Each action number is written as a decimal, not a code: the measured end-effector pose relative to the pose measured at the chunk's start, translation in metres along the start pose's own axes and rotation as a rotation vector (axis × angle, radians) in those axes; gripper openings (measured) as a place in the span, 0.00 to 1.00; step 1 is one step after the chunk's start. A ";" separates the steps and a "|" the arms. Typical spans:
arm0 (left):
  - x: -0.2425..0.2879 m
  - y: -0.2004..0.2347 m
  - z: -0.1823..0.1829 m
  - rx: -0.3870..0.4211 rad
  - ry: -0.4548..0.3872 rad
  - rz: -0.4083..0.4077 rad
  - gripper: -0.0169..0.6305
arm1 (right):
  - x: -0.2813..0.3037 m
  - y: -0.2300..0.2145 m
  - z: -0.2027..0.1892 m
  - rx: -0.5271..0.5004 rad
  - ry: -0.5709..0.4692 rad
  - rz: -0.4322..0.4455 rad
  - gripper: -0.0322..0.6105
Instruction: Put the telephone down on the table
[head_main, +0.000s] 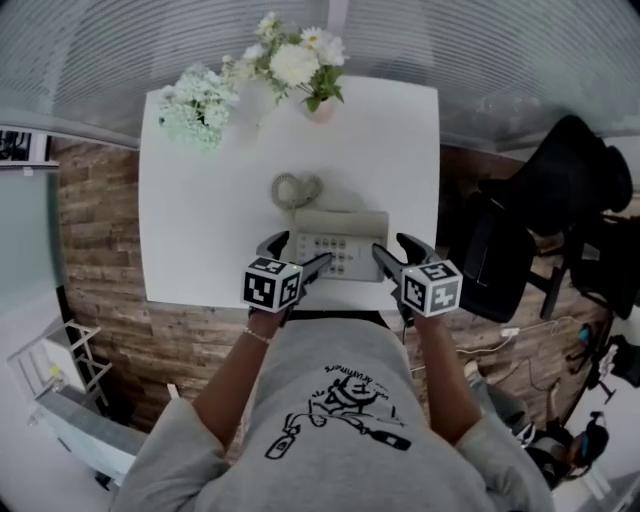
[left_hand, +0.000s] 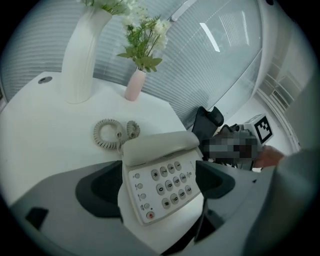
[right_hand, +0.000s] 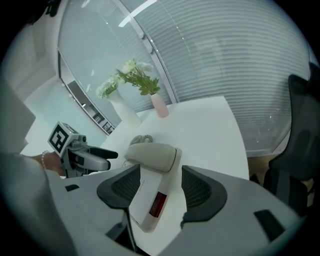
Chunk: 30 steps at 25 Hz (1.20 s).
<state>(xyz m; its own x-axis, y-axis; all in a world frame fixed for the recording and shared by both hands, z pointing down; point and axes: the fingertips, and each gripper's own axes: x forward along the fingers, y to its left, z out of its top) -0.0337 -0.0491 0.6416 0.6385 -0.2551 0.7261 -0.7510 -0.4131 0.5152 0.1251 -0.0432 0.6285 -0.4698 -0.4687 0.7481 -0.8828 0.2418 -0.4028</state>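
A pale grey push-button telephone (head_main: 340, 240) lies flat on the white table (head_main: 200, 230) near its front edge. Its handset rests in the cradle at the far end, and the coiled cord (head_main: 295, 188) lies behind it. My left gripper (head_main: 293, 250) hovers at the phone's front left corner with its jaws wide apart. In the left gripper view the keypad (left_hand: 165, 182) shows between the pads, and neither pad presses on it. My right gripper (head_main: 400, 250) is at the front right corner. In the right gripper view it is open, and the phone's side (right_hand: 152, 195) lies in the gap.
At the table's far edge stand a tall white vase (left_hand: 82, 60) with white flowers and a small pink vase (left_hand: 134, 85) with a bouquet. A black office chair (head_main: 560, 200) stands to the right of the table. The floor is wood plank.
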 end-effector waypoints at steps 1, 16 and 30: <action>-0.004 -0.004 0.007 0.017 -0.022 -0.011 0.73 | -0.005 0.003 0.006 -0.034 -0.016 -0.006 0.46; -0.102 -0.114 0.119 0.371 -0.467 -0.172 0.34 | -0.087 0.086 0.104 -0.308 -0.377 0.020 0.20; -0.199 -0.201 0.165 0.496 -0.704 -0.327 0.07 | -0.189 0.177 0.173 -0.409 -0.594 0.113 0.16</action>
<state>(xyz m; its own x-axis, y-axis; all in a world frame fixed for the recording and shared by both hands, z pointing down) 0.0179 -0.0590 0.3181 0.8836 -0.4656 0.0501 -0.4604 -0.8444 0.2739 0.0588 -0.0586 0.3245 -0.5769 -0.7761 0.2548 -0.8162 0.5594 -0.1442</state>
